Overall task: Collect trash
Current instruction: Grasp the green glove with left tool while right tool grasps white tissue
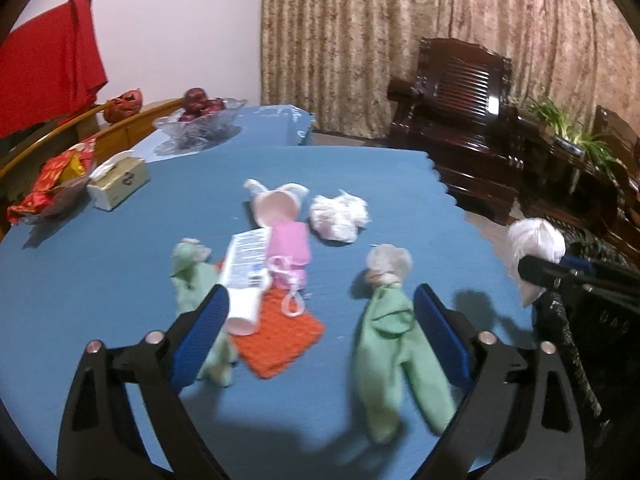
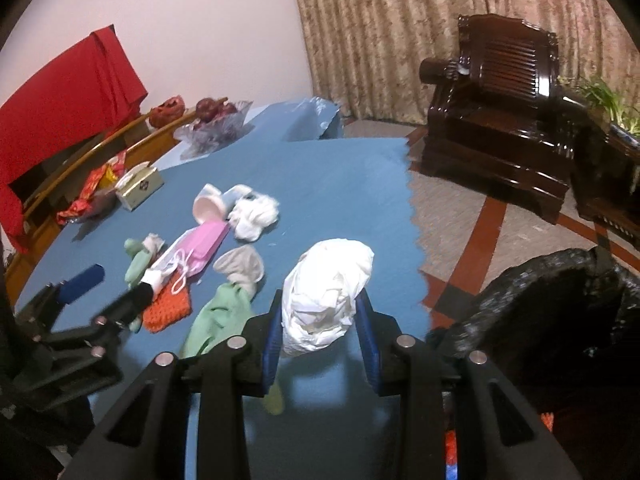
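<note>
My right gripper (image 2: 320,308) is shut on a crumpled white paper wad (image 2: 328,296), held above the blue table's (image 2: 340,184) right edge; the wad also shows in the left wrist view (image 1: 534,244). A black trash bag (image 2: 560,300) stands open to the right, beside the table. My left gripper (image 1: 320,304) is open and empty above the table. Ahead of it lie a white crumpled tissue (image 1: 338,216), a pink paper cup (image 1: 276,204), a pink face mask (image 1: 288,252), a white printed packet (image 1: 246,268), an orange knitted cloth (image 1: 280,332) and two green socks (image 1: 396,356).
A tissue box (image 1: 118,184), red snack wrappers (image 1: 52,184) and a glass bowl of red fruit (image 1: 200,118) sit at the table's far left. A dark wooden armchair (image 2: 500,128) and plants stand beyond the table on the right.
</note>
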A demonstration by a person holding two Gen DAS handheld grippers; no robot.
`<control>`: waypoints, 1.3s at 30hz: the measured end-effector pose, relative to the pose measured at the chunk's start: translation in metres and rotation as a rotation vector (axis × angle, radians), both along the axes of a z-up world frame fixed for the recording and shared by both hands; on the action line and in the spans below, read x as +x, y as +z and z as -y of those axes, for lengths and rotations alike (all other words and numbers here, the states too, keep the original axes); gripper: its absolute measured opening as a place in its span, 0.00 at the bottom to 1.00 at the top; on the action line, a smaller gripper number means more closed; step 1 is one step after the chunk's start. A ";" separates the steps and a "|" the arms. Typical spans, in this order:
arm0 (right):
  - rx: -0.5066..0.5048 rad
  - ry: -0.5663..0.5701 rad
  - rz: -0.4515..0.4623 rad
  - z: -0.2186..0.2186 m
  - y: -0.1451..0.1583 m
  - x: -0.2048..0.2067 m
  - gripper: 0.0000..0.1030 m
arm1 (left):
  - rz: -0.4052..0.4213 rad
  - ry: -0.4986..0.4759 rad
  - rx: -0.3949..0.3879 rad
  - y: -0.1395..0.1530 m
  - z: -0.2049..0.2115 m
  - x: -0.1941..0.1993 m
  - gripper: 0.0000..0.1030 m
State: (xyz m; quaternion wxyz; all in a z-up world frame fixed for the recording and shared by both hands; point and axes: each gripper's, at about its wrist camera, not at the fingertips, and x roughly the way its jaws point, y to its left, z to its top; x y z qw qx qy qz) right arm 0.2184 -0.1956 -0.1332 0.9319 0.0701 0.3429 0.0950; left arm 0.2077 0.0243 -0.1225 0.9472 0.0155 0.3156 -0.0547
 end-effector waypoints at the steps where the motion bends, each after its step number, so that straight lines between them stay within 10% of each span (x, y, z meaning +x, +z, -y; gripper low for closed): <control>1: -0.003 -0.002 0.001 0.001 0.000 0.001 0.33 | -0.006 -0.007 0.003 -0.002 0.005 0.002 0.81; 16: 0.034 -0.023 -0.030 0.018 -0.015 0.009 0.33 | -0.153 -0.037 0.036 -0.042 0.044 0.038 0.64; 21: 0.044 -0.026 -0.036 0.020 -0.018 0.009 0.33 | -0.200 -0.070 0.002 -0.048 0.049 0.043 0.39; 39: 0.030 -0.022 0.030 0.018 0.017 -0.020 0.33 | -0.091 -0.084 -0.028 0.014 0.048 0.007 0.25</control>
